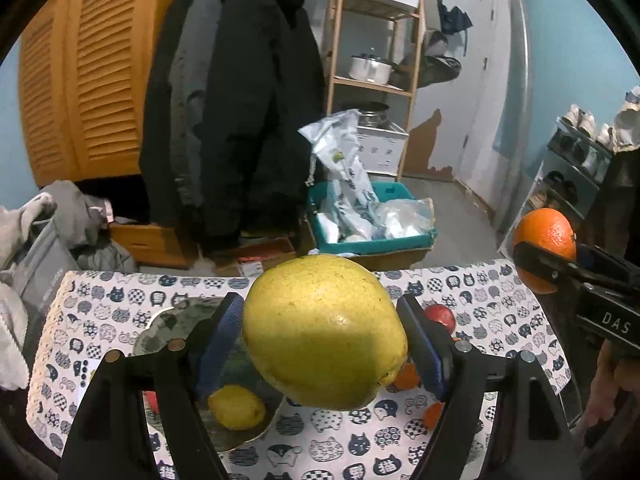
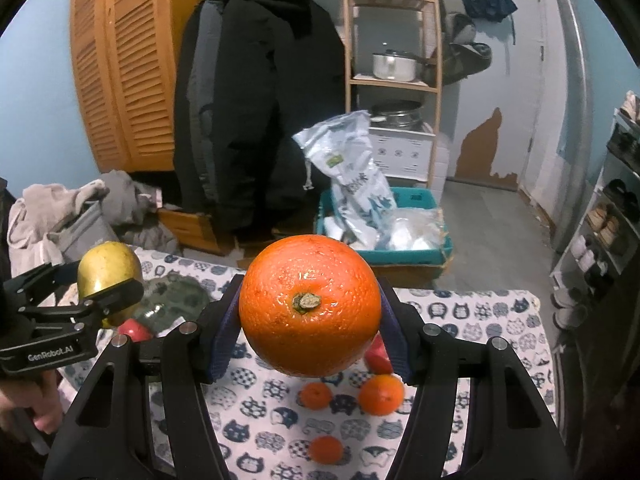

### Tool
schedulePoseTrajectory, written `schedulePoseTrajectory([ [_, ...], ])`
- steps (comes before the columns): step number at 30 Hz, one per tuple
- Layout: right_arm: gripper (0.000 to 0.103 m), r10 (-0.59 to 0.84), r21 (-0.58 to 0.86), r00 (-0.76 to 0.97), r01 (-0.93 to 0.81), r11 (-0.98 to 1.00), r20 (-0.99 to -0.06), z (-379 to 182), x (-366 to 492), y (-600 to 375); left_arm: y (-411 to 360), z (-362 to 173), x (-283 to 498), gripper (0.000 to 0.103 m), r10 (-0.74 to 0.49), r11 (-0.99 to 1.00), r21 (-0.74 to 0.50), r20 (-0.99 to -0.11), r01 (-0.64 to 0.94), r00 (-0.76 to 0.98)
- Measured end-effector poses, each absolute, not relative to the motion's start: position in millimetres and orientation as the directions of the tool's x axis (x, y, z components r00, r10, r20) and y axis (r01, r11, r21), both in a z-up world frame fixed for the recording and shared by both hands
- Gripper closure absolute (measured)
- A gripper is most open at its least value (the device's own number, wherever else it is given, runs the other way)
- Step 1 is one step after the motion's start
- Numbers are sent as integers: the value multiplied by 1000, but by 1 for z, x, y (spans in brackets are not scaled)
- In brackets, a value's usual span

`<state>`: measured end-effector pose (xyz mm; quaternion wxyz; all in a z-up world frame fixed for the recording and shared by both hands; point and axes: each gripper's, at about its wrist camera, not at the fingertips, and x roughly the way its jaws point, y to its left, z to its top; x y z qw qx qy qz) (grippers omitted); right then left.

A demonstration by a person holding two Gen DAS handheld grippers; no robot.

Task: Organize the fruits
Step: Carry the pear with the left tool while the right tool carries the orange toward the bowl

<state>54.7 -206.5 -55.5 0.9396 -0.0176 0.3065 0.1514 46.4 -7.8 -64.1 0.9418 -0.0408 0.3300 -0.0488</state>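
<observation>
My left gripper is shut on a big yellow-green pear and holds it above a grey-green plate on the cat-print table. A lemon lies on that plate. My right gripper is shut on a large orange, held above the table. The orange also shows at the right of the left wrist view. The pear shows at the left of the right wrist view. Small oranges and a red apple lie under the right gripper.
A red apple lies right of the plate, another red fruit at the plate's edge. Beyond the table are a teal crate with bags, hanging black coats, a wooden shelf and a shoe rack.
</observation>
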Motion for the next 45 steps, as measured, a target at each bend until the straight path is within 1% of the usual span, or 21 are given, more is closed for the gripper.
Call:
schedulePoseTrajectory([
  [21, 40, 384, 85, 687, -427, 900, -616, -61, 89, -109, 76, -81, 49, 23, -10, 991, -110, -651, -81, 759],
  [29, 40, 410, 92, 650, -465, 881, -639, -70, 101, -74, 101, -95, 60, 23, 5, 987, -114, -679, -112, 734],
  [33, 40, 421, 99, 624, -483, 870, -659, -81, 110, -56, 111, -110, 69, 23, 15, 986, -107, -700, -125, 714],
  [38, 40, 431, 111, 589, -500, 859, -684, -101, 123, -38, 126, -131, 83, 23, 1, 982, -128, -736, -141, 677],
  [45, 40, 436, 148, 522, -504, 851, -733, -143, 148, -17, 140, -163, 100, 23, 12, 980, -119, -771, -162, 636],
])
